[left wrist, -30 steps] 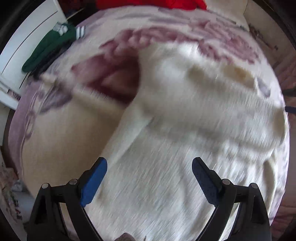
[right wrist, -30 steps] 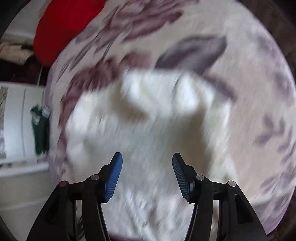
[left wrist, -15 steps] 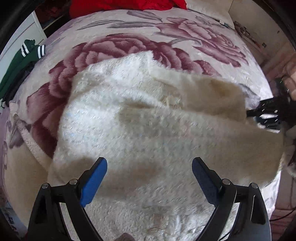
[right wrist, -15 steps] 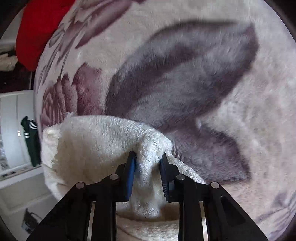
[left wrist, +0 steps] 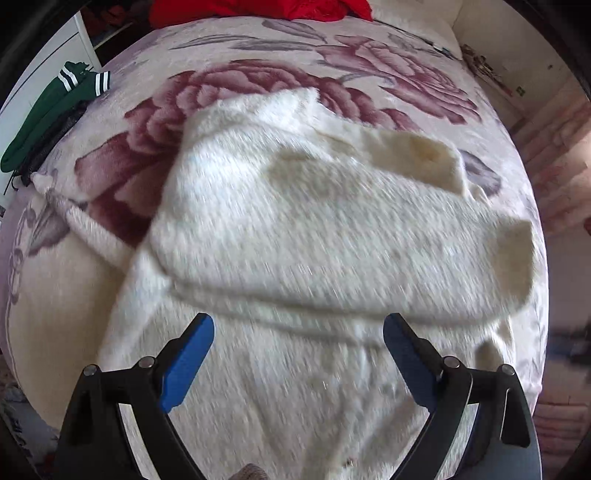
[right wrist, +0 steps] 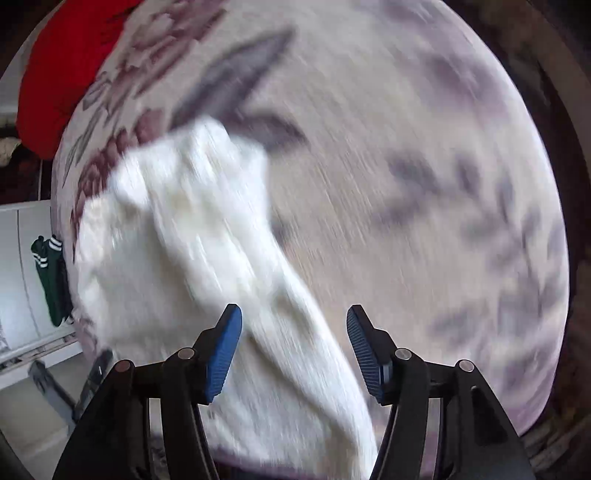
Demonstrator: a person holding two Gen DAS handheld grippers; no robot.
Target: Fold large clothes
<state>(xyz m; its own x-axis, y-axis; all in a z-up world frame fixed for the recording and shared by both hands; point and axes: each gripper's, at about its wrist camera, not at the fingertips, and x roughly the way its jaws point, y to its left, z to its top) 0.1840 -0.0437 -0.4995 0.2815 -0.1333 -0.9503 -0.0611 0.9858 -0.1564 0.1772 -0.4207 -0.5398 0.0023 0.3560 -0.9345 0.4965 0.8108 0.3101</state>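
Observation:
A large white fluffy garment (left wrist: 314,229) lies on the floral bedspread (left wrist: 236,85), its upper part folded over the lower part; a sleeve (left wrist: 88,229) trails out to the left. My left gripper (left wrist: 297,354) is open and empty, hovering above the garment's near part. In the right wrist view the garment (right wrist: 192,236) lies left of centre and runs down under my right gripper (right wrist: 293,347), which is open and empty above it. Both views are motion-blurred.
A red cloth (left wrist: 258,7) lies at the bed's far end and also shows in the right wrist view (right wrist: 62,66). A green garment with white stripes (left wrist: 48,110) hangs by the white cabinet (right wrist: 22,280) at the bed's left side.
My right gripper was shut on a fold of the garment half a second ago; it has let go, opened and pulled back. The left gripper stayed open and moved slightly back.

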